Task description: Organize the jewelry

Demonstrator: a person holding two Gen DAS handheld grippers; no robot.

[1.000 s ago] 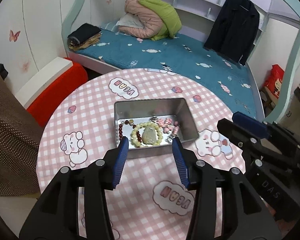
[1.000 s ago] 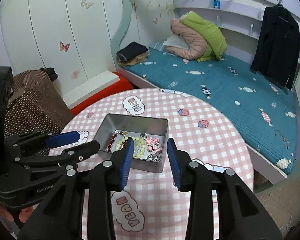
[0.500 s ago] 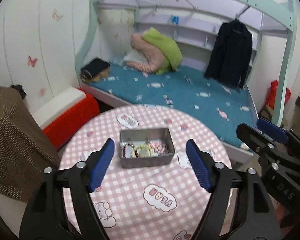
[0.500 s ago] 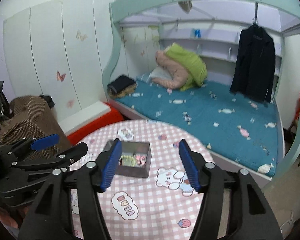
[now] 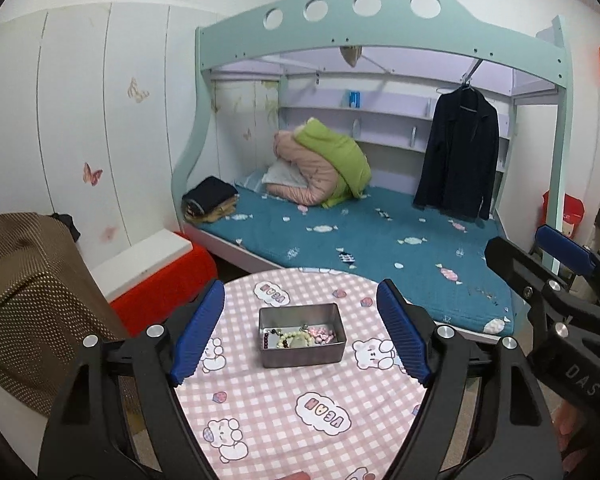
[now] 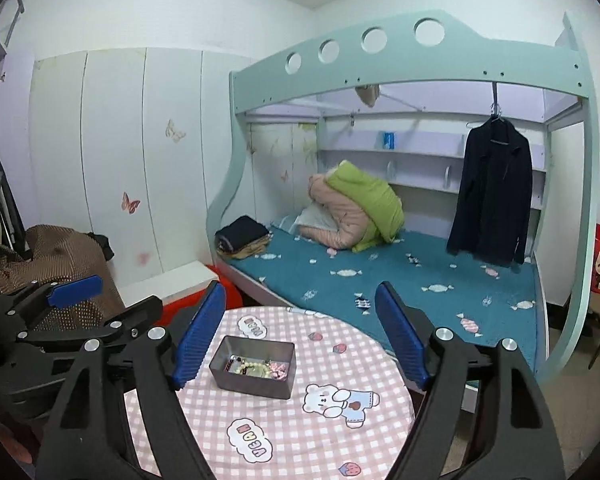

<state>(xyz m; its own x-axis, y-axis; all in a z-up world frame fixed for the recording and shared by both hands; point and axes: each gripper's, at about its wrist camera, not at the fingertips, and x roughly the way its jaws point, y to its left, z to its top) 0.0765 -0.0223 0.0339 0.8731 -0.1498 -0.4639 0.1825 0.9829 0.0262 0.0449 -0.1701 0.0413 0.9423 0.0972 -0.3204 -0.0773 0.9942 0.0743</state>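
A grey metal tin (image 5: 302, 354) stands near the middle of the round pink-checked table (image 5: 284, 412). It holds a pale bead bracelet (image 5: 296, 338), dark red beads and small pink pieces. The tin also shows in the right wrist view (image 6: 256, 382). My left gripper (image 5: 300, 332) is open and empty, held well above and back from the tin. My right gripper (image 6: 298, 336) is open and empty, also high above the table. It shows at the right edge of the left wrist view (image 5: 540, 264).
A bunk bed (image 5: 360, 236) with a teal mattress stands behind the table. A red and white bench (image 5: 156, 268) is at the left. A brown dotted cloth (image 5: 28, 292) hangs at the far left. A dark coat (image 5: 458, 160) hangs from the bed frame.
Both grippers have pulled up and back from the tin, which now looks small and far. Both sets of jaws have opened wider.
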